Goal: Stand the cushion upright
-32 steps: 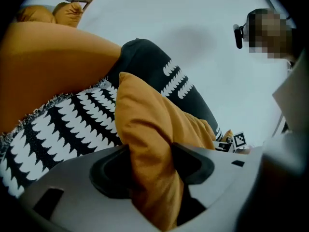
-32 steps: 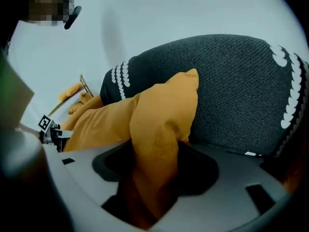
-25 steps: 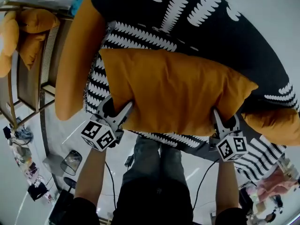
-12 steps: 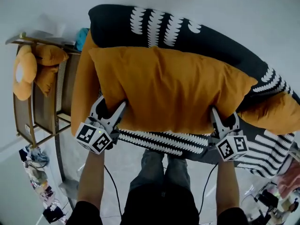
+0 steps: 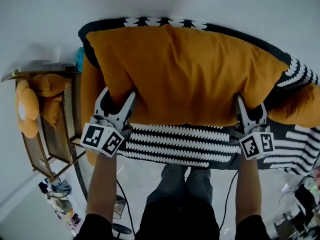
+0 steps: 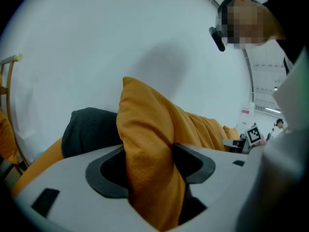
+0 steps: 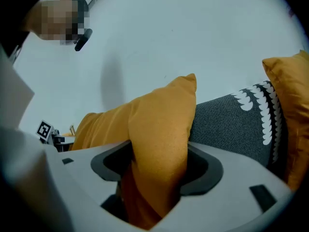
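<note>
The left gripper [image 5: 117,95], jaws just easing wider, and right gripper [image 5: 251,106] are clamping the nearly upright cushion [image 5: 185,69], not yet released.

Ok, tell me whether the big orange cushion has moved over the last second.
Yes. The big orange cushion has risen against the black patterned sofa back: much black showed above it before, now only a thin strip.
</note>
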Available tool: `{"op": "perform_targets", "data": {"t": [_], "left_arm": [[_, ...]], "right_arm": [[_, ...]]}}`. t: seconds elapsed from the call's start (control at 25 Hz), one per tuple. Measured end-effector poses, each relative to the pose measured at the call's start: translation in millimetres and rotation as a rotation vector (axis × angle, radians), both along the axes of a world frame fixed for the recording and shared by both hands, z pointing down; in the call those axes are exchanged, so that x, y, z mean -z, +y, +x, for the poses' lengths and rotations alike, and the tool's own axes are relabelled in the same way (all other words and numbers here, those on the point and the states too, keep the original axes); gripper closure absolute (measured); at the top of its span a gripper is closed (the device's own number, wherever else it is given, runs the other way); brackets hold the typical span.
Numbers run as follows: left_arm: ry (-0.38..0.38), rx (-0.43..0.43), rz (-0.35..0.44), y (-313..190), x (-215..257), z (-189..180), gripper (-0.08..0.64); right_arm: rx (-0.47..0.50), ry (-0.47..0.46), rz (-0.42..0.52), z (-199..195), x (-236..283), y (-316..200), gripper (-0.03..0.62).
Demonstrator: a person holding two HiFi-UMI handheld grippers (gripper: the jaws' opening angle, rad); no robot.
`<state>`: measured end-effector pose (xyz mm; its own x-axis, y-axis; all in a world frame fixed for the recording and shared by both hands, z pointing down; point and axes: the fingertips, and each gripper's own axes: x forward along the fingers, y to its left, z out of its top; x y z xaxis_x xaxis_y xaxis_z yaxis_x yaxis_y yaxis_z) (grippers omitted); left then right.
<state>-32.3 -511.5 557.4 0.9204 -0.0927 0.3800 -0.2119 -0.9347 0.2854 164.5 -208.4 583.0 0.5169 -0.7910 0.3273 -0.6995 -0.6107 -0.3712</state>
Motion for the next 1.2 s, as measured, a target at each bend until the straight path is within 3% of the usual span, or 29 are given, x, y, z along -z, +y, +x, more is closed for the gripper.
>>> {"op": "perform_targets", "data": {"t": [0.16, 0.36, 0.56, 0.84, 1.04, 1.2], "left_arm": [[-0.03, -0.017, 0.02, -13.2, -25.0, 6.1, 0.262], [-0.175, 0.06, -0.018, -27.0, -81.6, 2.4, 0.232], [-0.13, 0.151, -0.02, -33.4, -81.2, 0.0, 0.222], [-0.192, 0.188, -0.081, -12.0, -95.4, -56.9, 0.202], [-0.204, 0.165, -0.079, 31.8, -68.7, -92.7, 0.204], [-0.138, 0.166, -0.11, 63.0, -12.4, -101.5, 0.238]], "right_arm": [[-0.016, 0.021, -0.047, -5.9, -15.6, -2.6, 0.265], [-0.022, -0.015, -0.236, -5.6, -62.8, -4.1, 0.209], [-0.066, -0.014, -0.255, 0.4, -63.9, -8.6, 0.206], [-0.104, 0.005, -0.372, -30.7, -51.7, 27.4, 0.184], [-0.055, -0.016, -0.382, -79.8, -21.1, 60.1, 0.184], [-0.071, -0.024, -0.295, -98.5, 16.0, 62.3, 0.209]]}}
